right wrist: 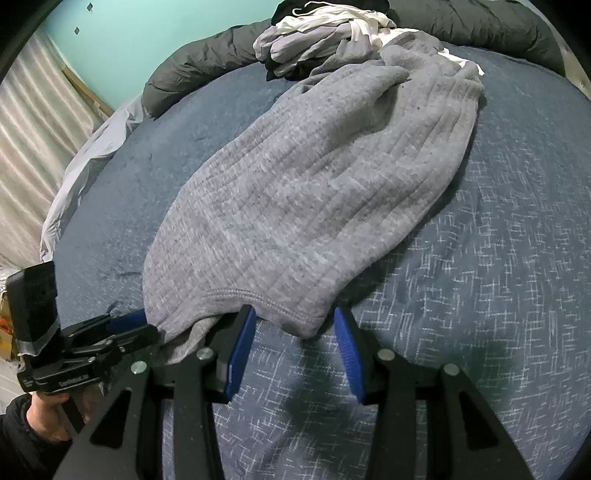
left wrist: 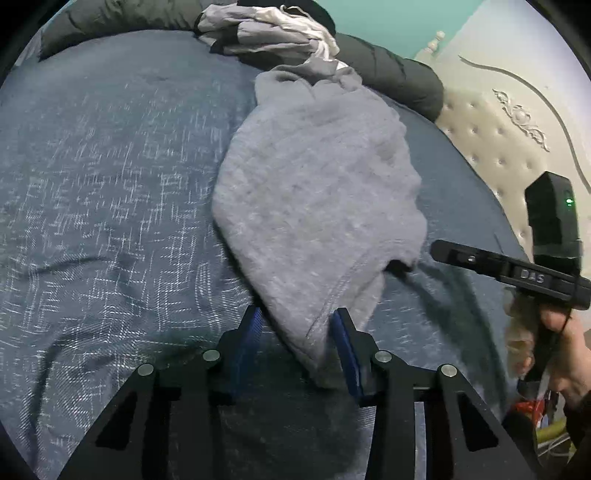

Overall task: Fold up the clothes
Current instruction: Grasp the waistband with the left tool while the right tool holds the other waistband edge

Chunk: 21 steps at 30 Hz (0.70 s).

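A grey knit garment (left wrist: pixel 317 177) (right wrist: pixel 295 184) lies lengthwise on the blue bed cover (left wrist: pixel 110 184) (right wrist: pixel 480 258), its far end against a clothes pile. My left gripper (left wrist: pixel 298 312) has one near corner of the hem between its blue pads, which press on the bunched cloth. From the right wrist view the left gripper (right wrist: pixel 151 325) clamps that corner at the hem's left end. My right gripper (right wrist: pixel 293 312) holds the other hem corner, raised slightly over its shadow. In the left wrist view the right gripper (left wrist: pixel 415 258) reaches into the cloth's edge from the right.
A pile of grey and white clothes (left wrist: pixel 269 29) (right wrist: pixel 325 33) sits at the far end, against a dark padded jacket (left wrist: pixel 388 70) (right wrist: pixel 207 62). A cream tufted headboard (left wrist: pixel 498 147) borders one side, a curtain (right wrist: pixel 29 129) the other. A person's hands (left wrist: pixel 565 350) (right wrist: pixel 48 413) grip the handles.
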{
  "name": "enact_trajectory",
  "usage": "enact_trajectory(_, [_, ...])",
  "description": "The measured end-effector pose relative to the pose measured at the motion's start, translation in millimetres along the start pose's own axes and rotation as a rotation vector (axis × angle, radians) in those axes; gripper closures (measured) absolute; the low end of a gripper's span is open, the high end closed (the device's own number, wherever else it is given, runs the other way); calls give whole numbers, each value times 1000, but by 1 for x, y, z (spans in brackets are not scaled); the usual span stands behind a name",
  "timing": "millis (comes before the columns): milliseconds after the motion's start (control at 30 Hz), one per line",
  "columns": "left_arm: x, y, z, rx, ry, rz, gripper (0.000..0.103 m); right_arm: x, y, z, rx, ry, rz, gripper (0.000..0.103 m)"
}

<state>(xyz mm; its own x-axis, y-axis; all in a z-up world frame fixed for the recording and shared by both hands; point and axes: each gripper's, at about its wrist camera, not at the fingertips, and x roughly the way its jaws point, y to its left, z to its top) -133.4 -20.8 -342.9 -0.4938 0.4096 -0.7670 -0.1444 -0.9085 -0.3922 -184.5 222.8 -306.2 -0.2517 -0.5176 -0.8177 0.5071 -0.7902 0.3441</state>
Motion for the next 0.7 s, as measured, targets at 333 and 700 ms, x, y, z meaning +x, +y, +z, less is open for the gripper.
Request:
enact_trajectory(333, [26, 1, -1, -77, 81, -20, 59, 25, 2, 6, 29, 2, 5, 58])
enact_trajectory(700, [28, -6, -4, -46, 100, -43, 82, 47, -3, 4, 62, 60, 24, 58])
